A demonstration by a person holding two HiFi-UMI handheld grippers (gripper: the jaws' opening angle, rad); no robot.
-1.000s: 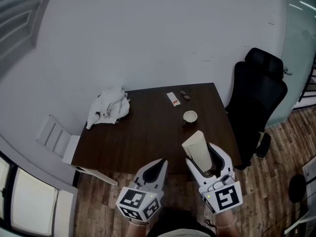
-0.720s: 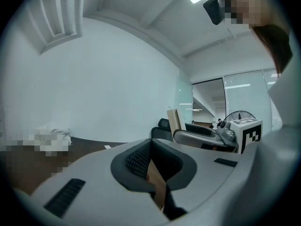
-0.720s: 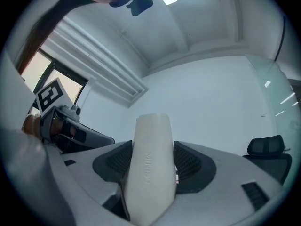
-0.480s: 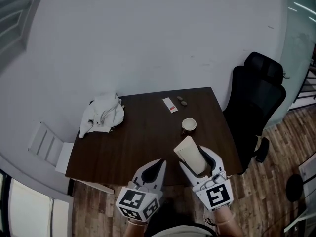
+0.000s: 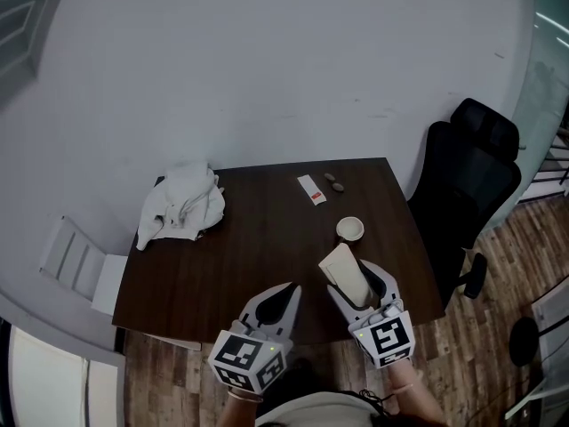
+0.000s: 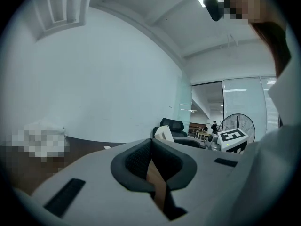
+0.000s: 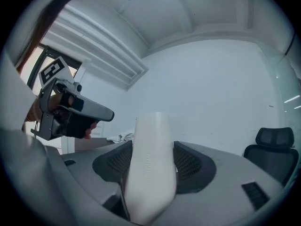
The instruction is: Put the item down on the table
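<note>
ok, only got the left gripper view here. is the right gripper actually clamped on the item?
Observer: Yes. The right gripper view shows the right gripper shut on the white item, with a jaw on each side.
Operator: over the table?
Observer: The head view puts it over the near right part of the table. The item is tilted and not yet set down.
Operator: anything near the drop spot?
Observer: A cup sits on the table just beyond the item's tip.
</note>
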